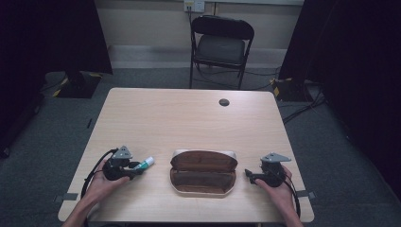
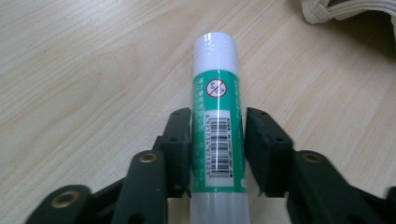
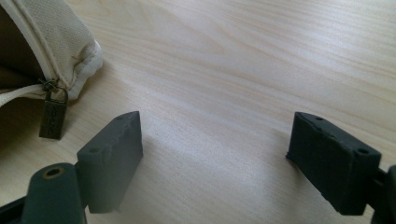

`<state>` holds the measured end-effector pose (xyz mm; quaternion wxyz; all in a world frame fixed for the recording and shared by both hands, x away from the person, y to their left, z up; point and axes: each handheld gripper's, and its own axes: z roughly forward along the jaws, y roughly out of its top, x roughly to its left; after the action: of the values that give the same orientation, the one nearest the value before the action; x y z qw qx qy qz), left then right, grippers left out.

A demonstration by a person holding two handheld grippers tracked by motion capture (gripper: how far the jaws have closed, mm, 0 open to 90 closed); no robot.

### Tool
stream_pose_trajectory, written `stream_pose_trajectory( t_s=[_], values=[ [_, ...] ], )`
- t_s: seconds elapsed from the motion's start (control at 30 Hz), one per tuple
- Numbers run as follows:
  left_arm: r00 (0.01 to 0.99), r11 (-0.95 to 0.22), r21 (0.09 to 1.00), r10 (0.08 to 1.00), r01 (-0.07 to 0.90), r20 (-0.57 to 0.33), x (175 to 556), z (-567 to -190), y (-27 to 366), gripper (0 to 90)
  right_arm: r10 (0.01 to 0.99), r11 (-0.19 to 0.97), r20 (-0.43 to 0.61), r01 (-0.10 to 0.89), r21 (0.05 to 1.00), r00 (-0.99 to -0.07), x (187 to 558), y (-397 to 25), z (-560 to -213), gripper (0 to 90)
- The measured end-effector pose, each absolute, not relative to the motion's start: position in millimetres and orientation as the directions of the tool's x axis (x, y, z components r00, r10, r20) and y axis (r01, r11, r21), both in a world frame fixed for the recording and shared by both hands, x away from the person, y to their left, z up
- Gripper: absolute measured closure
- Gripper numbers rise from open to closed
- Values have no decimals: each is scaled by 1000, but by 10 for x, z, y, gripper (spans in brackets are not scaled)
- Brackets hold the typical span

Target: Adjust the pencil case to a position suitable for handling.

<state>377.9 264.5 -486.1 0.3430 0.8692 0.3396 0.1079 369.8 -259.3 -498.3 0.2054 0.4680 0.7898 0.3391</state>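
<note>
A glue stick (image 1: 146,162) with a green label and white cap lies low over the wooden table (image 1: 189,123), left of an open beige case (image 1: 203,172) with a brown lining. My left gripper (image 1: 138,169) is shut on the glue stick (image 2: 217,74): in the left gripper view the gripper (image 2: 218,126) presses both black pads against the tube's barcode part, cap pointing away. My right gripper (image 1: 248,176) rests right of the case. In its own view this gripper (image 3: 215,135) stands open over bare wood, with the case's corner (image 3: 56,42) and brass zip pull (image 3: 52,114) at the left.
A small black round cap (image 1: 224,102) sits in the table's far side. A black folding chair (image 1: 221,45) stands behind the table. Dark curtains hang at both sides. A person's hands hold both grippers near the front edge.
</note>
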Motion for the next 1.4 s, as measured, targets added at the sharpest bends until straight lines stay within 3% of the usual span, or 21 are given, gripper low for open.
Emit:
stream_pose_trajectory(
  t_s=[0.63, 1.07, 1.4],
  values=[
    [743, -548, 671, 669, 499, -5, 3776, -4861, 2567, 658, 875, 334, -9, 590, 735, -484, 3700, -2593, -4992, 167],
    [730, -506, 675, 680, 537, -71, 3783, -4850, 2588, 660, 873, 334, -9, 586, 738, -487, 3702, -2586, -4999, 160],
    [742, -432, 738, 656, 519, -138, 3740, -4745, 2592, 660, 874, 333, -7, 588, 737, -487, 3703, -2584, -4999, 158]
  ],
)
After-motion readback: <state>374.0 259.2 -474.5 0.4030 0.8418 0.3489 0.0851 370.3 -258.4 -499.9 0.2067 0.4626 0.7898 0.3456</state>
